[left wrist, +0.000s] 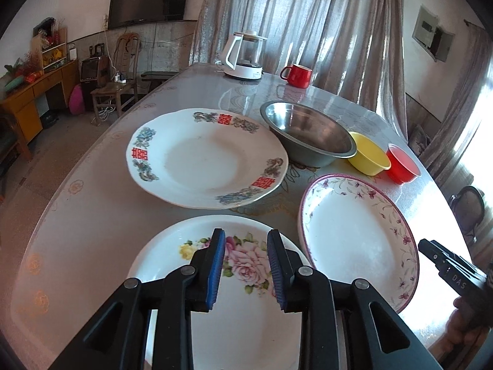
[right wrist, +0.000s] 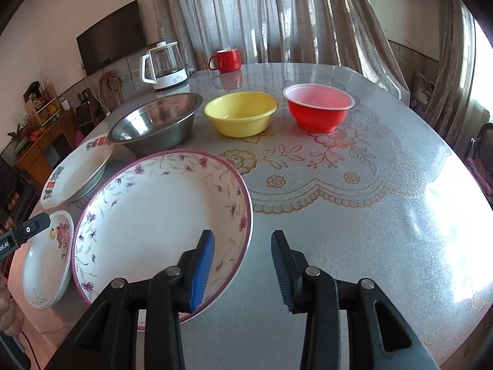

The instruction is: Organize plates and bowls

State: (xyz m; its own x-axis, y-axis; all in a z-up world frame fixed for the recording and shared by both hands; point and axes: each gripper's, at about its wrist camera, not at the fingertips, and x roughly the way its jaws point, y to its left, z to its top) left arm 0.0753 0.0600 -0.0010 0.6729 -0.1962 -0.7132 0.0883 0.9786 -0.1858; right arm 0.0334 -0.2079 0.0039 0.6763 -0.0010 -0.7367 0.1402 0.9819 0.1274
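The left gripper is hovering over the rose-patterned plate, which is lying flat at the near edge of the table; its blue-padded jaws are standing apart with nothing between them, and the pads are touching neither the rim nor the face of that plate. The right gripper is likewise standing apart, its left pad sitting over the near rim of the purple-flowered plate and its right pad over bare tablecloth, so the rim is lying near the gap but is not being pinched. That purple-flowered plate is resting just beside the rose-patterned plate, on its right as the left wrist camera is showing it. Beyond them the white plate with red characters and blue-green motifs is sitting with its far rim tucked against the stainless steel bowl; whether the two are touching I cannot tell. To the right of the steel bowl, the yellow bowl and the red bowl with a white rim are standing in a row, each upright and apart from its neighbour in the right wrist view. At the far edge of the table a white electric kettle and a red mug are standing before the curtains.
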